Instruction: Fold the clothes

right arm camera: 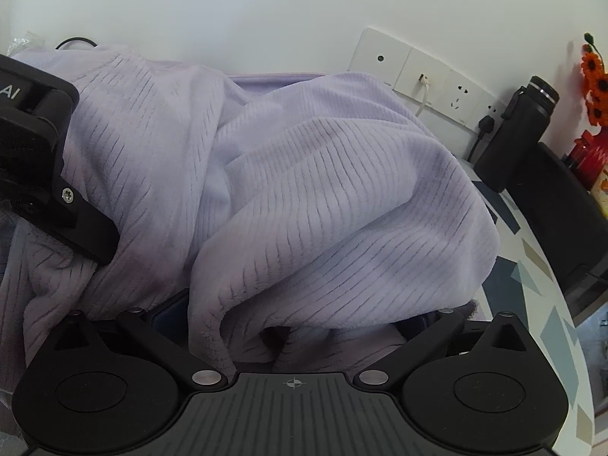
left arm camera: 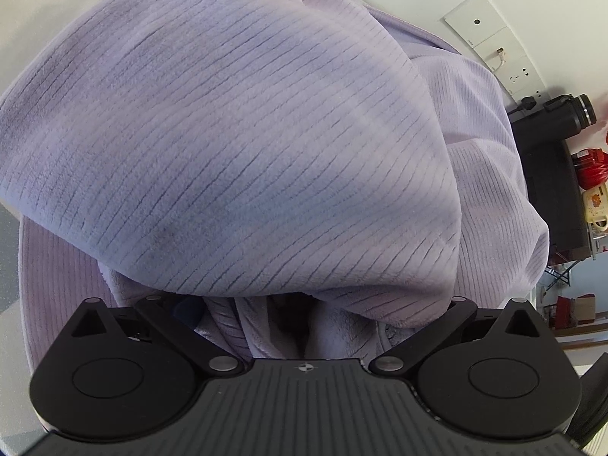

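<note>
Fleece (right arm camera: 323,197) buries both tools' fingertips, so I cannot tell their state. It lies heaped on a patterned surface (right arm camera: 532,266) below a white wall (right arm camera: 266,11) with sockets (right arm camera: 461,93).

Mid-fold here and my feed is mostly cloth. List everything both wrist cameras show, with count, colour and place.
garment: one, lilac ribbed fleece, bunched over both grippers, fills both views
table: one, white with grey-blue shapes, under the garment
bottle: one, black, right, by the wall
sockets: one white strip on the wall, cables plugged in
flowers: one orange bunch, far right
red jar: one, right edge
left gripper: black, its fingers hidden in cloth
right gripper: black, its fingers covered by cloth
</note>
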`<control>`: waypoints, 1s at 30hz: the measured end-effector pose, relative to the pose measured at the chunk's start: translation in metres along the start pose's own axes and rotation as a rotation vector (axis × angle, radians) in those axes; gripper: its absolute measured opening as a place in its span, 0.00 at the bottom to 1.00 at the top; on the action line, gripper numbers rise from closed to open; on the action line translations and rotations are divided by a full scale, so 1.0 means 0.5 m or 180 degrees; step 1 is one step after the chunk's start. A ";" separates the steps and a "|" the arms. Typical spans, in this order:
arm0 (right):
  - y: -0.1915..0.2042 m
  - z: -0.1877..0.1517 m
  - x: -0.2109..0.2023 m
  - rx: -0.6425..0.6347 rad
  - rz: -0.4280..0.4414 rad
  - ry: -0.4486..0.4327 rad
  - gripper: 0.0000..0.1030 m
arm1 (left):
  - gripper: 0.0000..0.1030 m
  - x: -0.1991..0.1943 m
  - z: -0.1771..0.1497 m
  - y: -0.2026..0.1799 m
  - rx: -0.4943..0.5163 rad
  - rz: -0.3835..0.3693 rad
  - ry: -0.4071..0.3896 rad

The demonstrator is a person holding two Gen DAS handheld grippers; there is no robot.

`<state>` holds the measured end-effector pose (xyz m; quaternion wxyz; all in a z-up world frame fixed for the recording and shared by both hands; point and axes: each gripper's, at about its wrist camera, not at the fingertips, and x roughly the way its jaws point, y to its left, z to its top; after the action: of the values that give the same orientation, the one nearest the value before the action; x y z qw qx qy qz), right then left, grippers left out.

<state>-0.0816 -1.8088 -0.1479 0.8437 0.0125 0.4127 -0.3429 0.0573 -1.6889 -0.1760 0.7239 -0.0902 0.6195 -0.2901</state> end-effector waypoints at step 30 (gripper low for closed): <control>0.008 -0.007 0.000 0.0077 -0.0128 0.0037 1.00 | 1.00 0.006 0.007 -0.007 0.0025 0.0021 0.0013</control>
<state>-0.0818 -1.8048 -0.1515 0.8340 0.0164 0.4136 -0.3647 0.0600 -1.6943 -0.1762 0.7239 -0.0847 0.6201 -0.2903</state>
